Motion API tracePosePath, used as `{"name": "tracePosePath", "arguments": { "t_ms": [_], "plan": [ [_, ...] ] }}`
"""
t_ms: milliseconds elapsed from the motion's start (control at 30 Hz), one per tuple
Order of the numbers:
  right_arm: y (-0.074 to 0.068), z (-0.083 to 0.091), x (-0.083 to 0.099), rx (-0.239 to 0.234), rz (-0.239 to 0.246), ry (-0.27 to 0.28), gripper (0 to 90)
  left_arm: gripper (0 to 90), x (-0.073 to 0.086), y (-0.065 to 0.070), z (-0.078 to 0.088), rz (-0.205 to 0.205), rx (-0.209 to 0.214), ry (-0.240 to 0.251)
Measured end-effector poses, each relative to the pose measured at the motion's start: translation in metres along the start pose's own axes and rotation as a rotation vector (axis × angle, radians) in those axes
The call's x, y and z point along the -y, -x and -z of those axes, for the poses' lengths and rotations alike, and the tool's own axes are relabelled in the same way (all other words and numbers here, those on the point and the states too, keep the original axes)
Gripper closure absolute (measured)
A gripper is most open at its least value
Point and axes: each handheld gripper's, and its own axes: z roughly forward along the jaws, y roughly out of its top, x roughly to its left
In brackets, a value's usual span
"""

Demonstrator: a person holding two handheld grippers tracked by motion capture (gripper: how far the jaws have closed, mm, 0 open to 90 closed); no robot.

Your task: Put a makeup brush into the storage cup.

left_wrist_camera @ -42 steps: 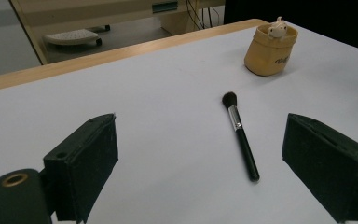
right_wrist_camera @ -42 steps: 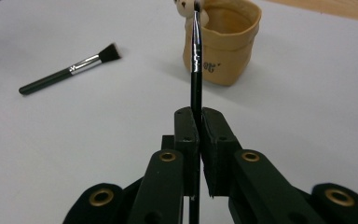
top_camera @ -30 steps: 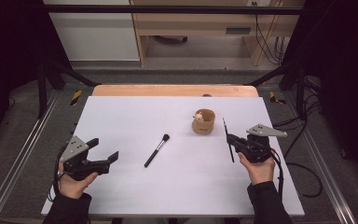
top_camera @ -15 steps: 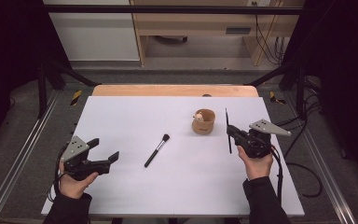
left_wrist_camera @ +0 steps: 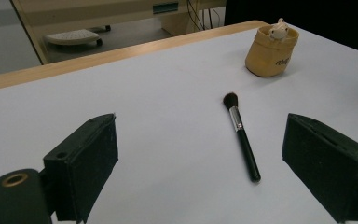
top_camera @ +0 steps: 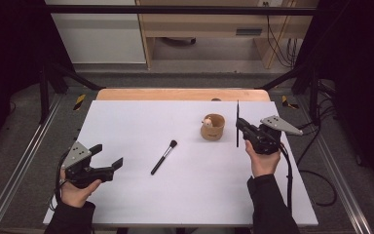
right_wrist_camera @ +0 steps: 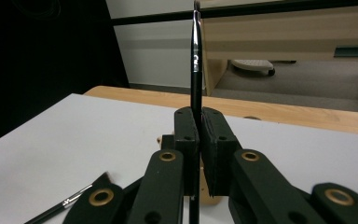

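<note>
The right hand-held gripper [top_camera: 243,130] has its jaws clamped together on a thin black brush [top_camera: 237,122], which stands upright between the pads; in the right gripper view the handle [right_wrist_camera: 195,56] rises straight up from the pinched pads and a short length hangs below them. That gripper is held up off the tabletop [top_camera: 126,122], at about 3 o'clock from the small tan cup [top_camera: 213,127] and just beside it. The cup stands upright, with a little pale figure at its rim, at about 1 o'clock from the middle of the white tabletop.

The left hand-held gripper [top_camera: 108,157] has its jaws wide apart with nothing between them, near the tabletop's 8 o'clock corner. It points toward a second brush [top_camera: 164,157], a thicker one with a dark bristle head, which lies flat near the middle, well apart from both grippers and at about 7 o'clock from the cup.

As I judge it, the work is putting the brushes into the cup. The first brush is lifted and close to the cup but not yet in it; lowering it in is what remains of this step. The second brush is untouched, so roughly a quarter is done.
</note>
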Motion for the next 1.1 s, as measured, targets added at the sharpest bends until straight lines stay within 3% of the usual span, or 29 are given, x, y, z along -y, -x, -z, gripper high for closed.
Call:
{"name": "tracePosePath", "arguments": {
  "t_ms": [400,1100],
  "plan": [
    [-0.004,-0.021,-0.009,0.018,0.01,0.009,85.8,9.6,0.0,-0.002,0.001,0.001,-0.002,0.005],
    [-0.008,-0.043,-0.019,0.028,0.017,0.025,85.7,9.5,-0.001,-0.003,0.004,0.005,-0.002,0.02]
  ]
}}
